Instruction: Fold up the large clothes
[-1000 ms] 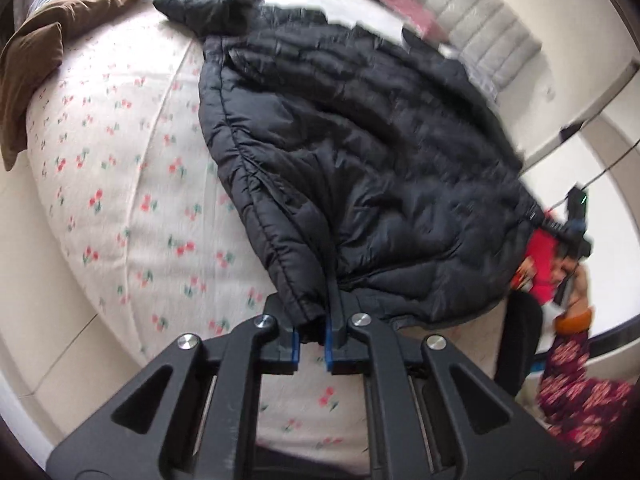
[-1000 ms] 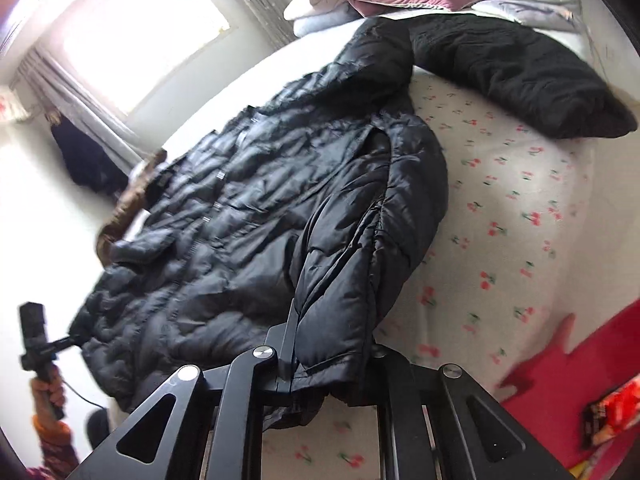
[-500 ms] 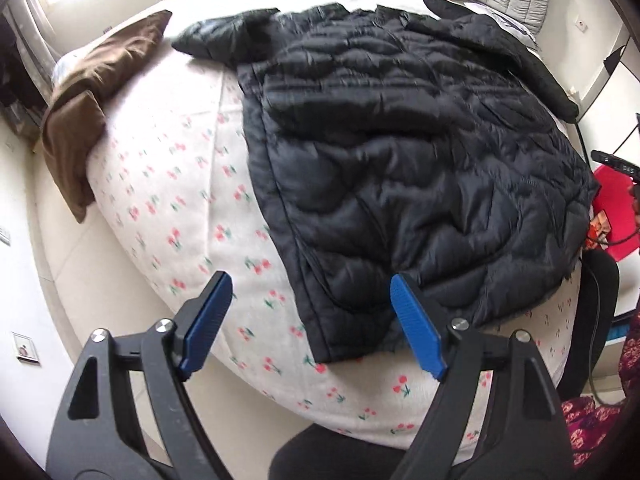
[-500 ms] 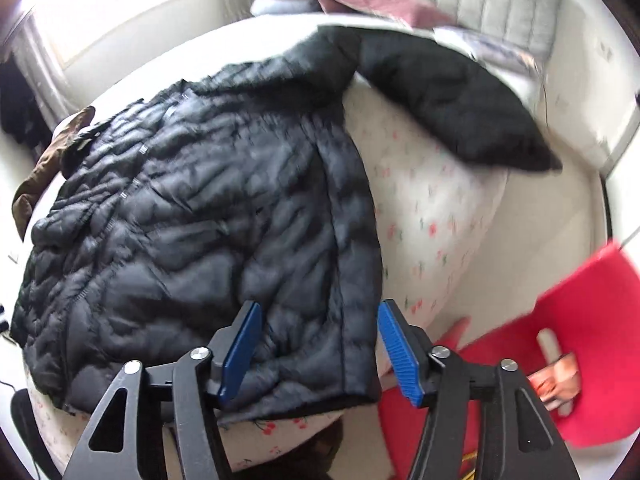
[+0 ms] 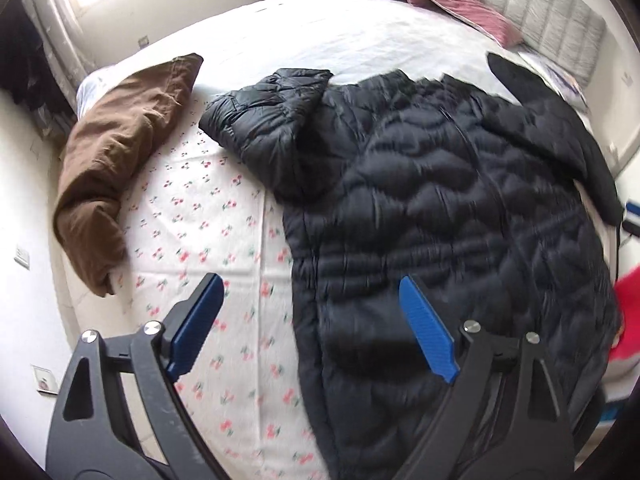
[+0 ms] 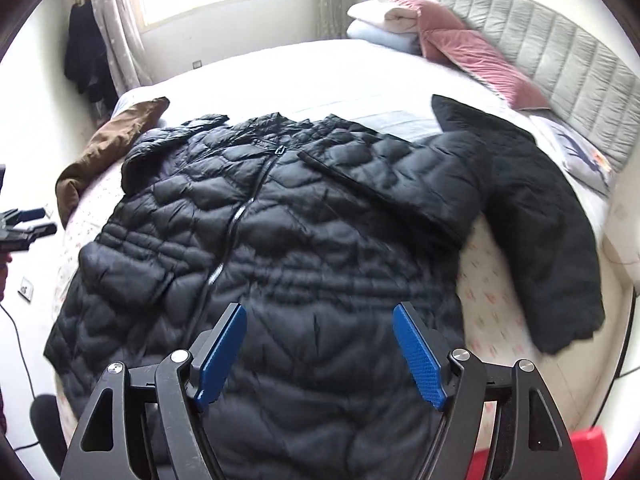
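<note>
Right wrist view shows jacket (image 6: pixel 304 248) zipper (image 6: pixel 236 224), left wrist view brown cushion (image 5: pixel 116 164)

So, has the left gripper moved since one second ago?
Yes. The left gripper, then shut on the black jacket hem, now hangs open, pulled back from it and shifted toward the brown cloth.

A wide bed (image 6: pixel 304 64) covered by a white sheet printed with small red cherries is seen, backed by a grey quilted headboard (image 6: pixel 560 68). A black quilted puffer jacket (image 6: pixel 304 248) is spread flat across it, zip upward, sleeves out to both sides. A crumpled brown garment (image 5: pixel 116 168) is laid near one edge. Folded pale blankets (image 6: pixel 384 24) and a dusty-pink velvet pillow (image 6: pixel 472 52) are stacked by the headboard.
</note>
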`<state>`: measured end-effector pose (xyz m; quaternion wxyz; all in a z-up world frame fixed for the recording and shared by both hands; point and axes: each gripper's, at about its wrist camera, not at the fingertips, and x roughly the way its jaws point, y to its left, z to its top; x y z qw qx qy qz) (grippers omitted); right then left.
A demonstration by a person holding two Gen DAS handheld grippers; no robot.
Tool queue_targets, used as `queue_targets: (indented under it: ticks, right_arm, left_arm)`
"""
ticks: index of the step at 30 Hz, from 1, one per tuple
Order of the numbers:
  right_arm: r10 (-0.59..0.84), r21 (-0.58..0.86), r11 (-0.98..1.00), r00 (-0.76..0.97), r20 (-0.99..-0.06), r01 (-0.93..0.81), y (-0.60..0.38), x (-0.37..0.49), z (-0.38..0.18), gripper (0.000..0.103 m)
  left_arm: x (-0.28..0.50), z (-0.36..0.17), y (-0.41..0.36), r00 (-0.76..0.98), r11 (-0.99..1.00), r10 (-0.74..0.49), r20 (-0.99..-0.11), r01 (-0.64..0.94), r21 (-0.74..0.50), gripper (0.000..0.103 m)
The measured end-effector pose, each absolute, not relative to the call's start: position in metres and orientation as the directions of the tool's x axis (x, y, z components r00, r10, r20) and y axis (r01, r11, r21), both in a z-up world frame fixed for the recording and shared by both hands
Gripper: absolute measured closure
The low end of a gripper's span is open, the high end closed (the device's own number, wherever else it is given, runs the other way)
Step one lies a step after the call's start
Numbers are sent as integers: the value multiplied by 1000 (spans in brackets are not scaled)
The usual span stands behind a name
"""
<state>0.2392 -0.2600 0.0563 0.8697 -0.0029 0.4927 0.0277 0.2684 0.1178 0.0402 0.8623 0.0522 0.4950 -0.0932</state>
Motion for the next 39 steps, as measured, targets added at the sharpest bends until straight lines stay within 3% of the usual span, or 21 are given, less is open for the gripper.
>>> queue_targets:
  ticks: [8, 13, 16, 18, 19, 20, 21, 23, 32, 39]
  right_arm:
    - [-12, -31, 999, 443, -896, -35, -246, 365, 1, 26]
    - [-131, -164, 986, 453, -882, -34, -231, 430, -46, 27]
    - [-216, -246, 969, 486, -847, 2, -230, 462, -65, 27]
    - [-304, -345, 939, 503, -809, 12, -228, 477, -77, 34]
    - [-359, -409, 912, 510, -782, 15, -228, 486, -85, 47]
    - [-386, -441, 898, 513, -766, 18, -230, 490, -88, 73]
    - [-405, -459, 888, 515, -756, 24, -233, 492, -88, 85]
    - [-419, -454, 888, 531, -737, 71, -248, 488, -74, 93]
    - [-581, -421, 813, 520, -626, 401, -402, 417, 48, 95]
    - [-708, -473, 683, 344, -617, 557, -505, 359, 61, 95]
  left_arm:
    - [329, -10, 74, 511, 963, -261, -819, 192, -187, 13]
    - [334, -68, 49, 495, 957, -286, -820, 187, -221, 13]
    - [328, -78, 38, 523, 968, -236, -819, 201, -151, 13]
    - [321, -75, 30, 551, 971, -198, -810, 221, -87, 13]
    - [319, -75, 28, 559, 971, -191, -807, 230, -70, 13]
    - [318, -77, 27, 563, 968, -182, -806, 245, -48, 13]
    - [317, -78, 26, 564, 967, -171, -808, 253, -28, 13]
    - [317, -79, 25, 562, 966, -159, -812, 260, -9, 13]
    - [319, -78, 21, 536, 962, -148, -831, 273, 5, 13]
    - [335, -61, 35, 491, 960, -141, -860, 282, 4, 13]
